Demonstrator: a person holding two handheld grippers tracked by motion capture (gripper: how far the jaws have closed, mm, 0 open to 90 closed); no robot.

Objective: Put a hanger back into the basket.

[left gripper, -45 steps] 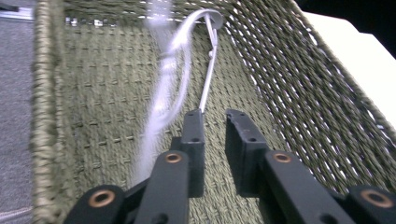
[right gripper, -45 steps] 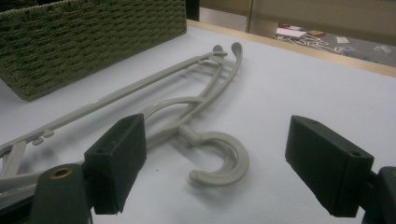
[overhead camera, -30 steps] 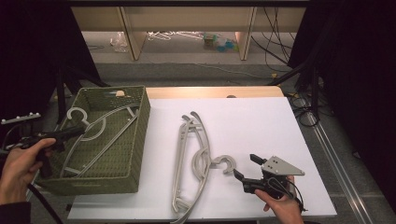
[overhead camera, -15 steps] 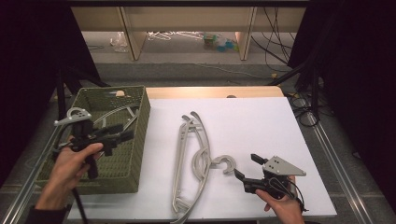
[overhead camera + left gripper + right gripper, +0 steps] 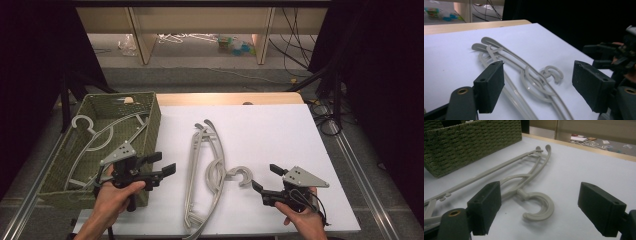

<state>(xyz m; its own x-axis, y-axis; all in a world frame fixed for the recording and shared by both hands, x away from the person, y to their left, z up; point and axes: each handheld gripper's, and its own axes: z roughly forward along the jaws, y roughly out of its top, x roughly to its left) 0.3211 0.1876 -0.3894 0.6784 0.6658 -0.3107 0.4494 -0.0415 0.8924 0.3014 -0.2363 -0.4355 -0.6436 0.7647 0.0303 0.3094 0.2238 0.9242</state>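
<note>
Hangers point(image 5: 205, 172) are found stacked on the white table point(image 5: 280, 135), between the two grippers. Left gripper point(image 5: 162, 170), just opening, and right gripper point(image 5: 260, 184) are spread, empty. Hook point(image 5: 537, 206) should be centred between the right jaws before closing.

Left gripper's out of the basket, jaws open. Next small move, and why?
Probably ease the left gripper toward the hangers on the white table and line its jaws up on one arm. Its jaws have just been opening with nothing between them, one hanger lies in the basket, and the right gripper waits open by the hook.
</note>
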